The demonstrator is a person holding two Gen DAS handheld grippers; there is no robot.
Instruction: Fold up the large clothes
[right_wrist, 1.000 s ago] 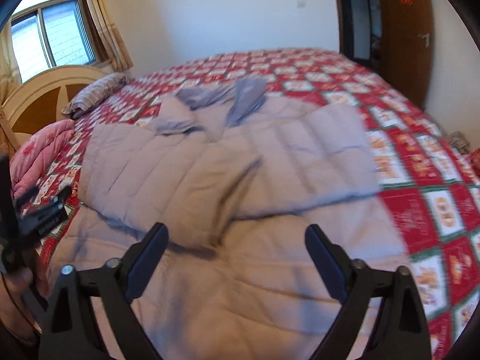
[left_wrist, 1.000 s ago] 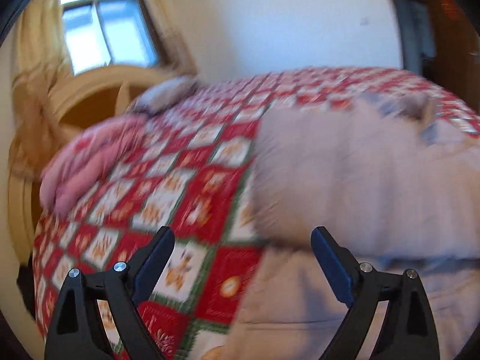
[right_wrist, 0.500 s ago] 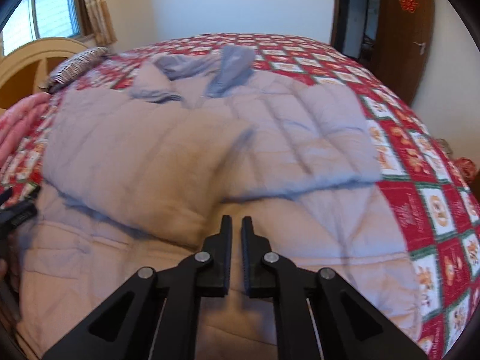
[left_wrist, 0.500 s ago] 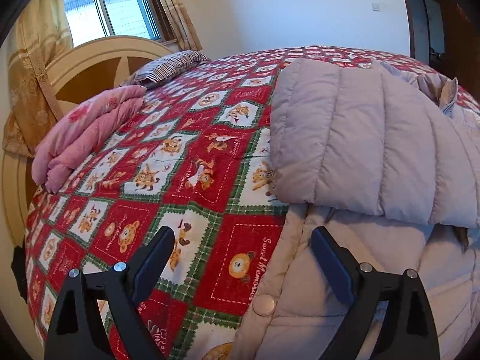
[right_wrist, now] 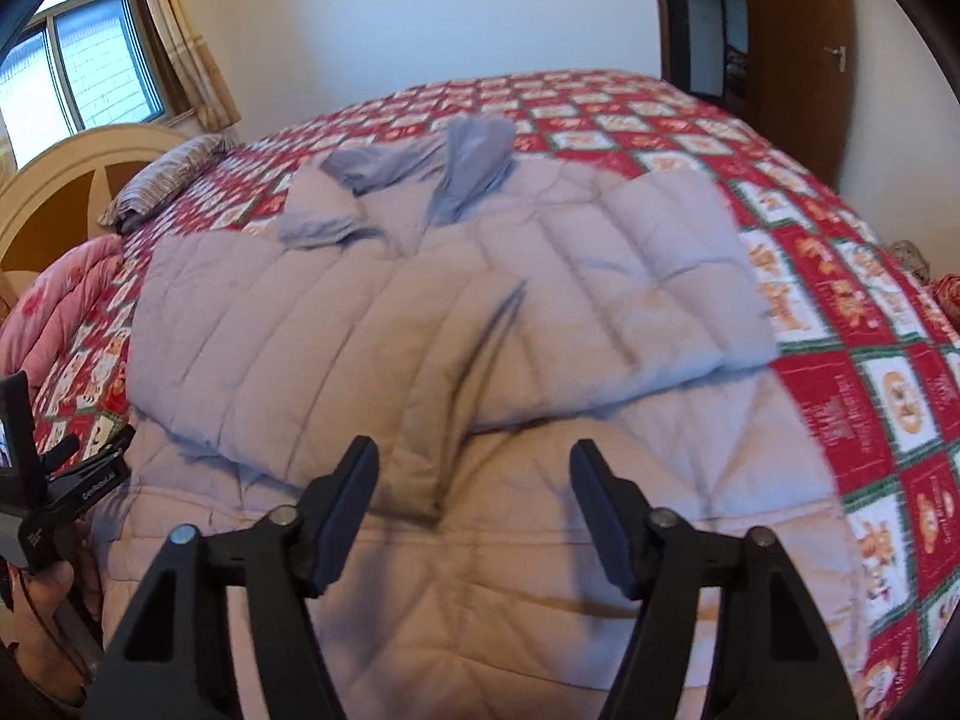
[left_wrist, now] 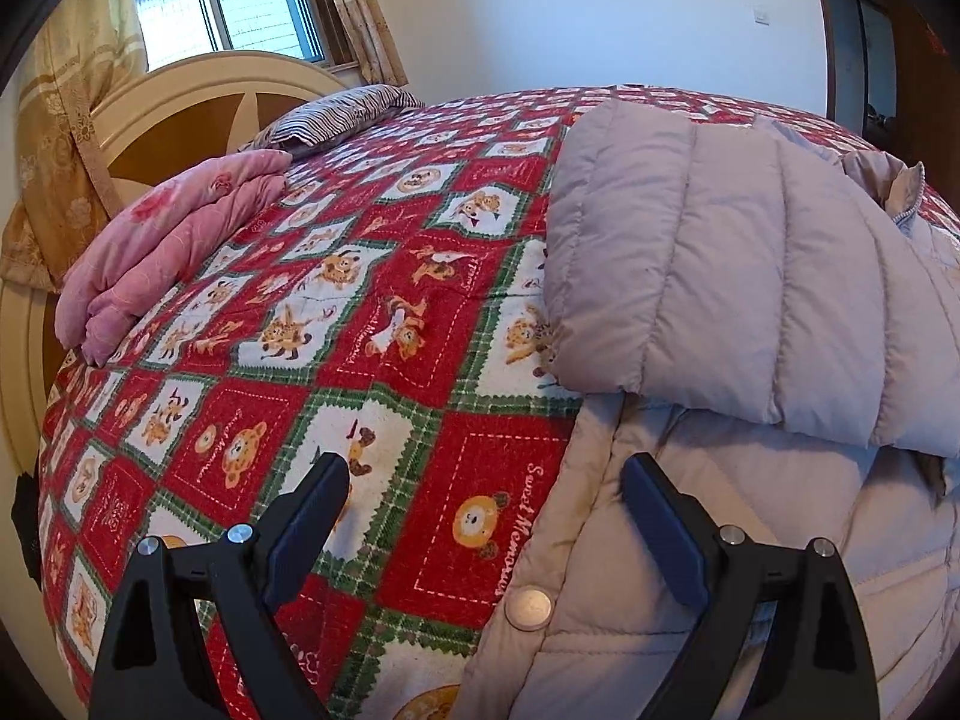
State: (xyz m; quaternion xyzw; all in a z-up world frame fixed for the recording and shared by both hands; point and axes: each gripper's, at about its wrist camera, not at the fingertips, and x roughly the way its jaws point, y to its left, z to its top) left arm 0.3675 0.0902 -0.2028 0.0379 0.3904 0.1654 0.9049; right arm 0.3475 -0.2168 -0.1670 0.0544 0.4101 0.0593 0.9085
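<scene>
A pale grey quilted down coat [right_wrist: 480, 324] lies spread on the bed, both sleeves folded in across its body, collar at the far end. In the left wrist view its folded sleeve [left_wrist: 738, 276] rests on the coat's left edge, where a round snap [left_wrist: 528, 610] shows. My left gripper [left_wrist: 480, 516] hovers open over that edge, nothing between its fingers. My right gripper [right_wrist: 474, 498] hangs above the coat's lower middle; its jaws are opening and hold nothing. The left gripper [right_wrist: 72, 486] also appears at the right wrist view's left edge, held by a hand [right_wrist: 42, 606].
The bed carries a red, green and white patterned quilt [left_wrist: 336, 324]. A folded pink blanket [left_wrist: 174, 246] and a striped pillow [left_wrist: 336, 117] lie by the cream headboard [left_wrist: 198, 96]. A window with curtains is at the back left. A dark wooden door [right_wrist: 792, 54] stands right.
My right gripper closed to shut half a second ago and has since parted again. The left view sank a little toward the coat's edge and went from blurred to sharp.
</scene>
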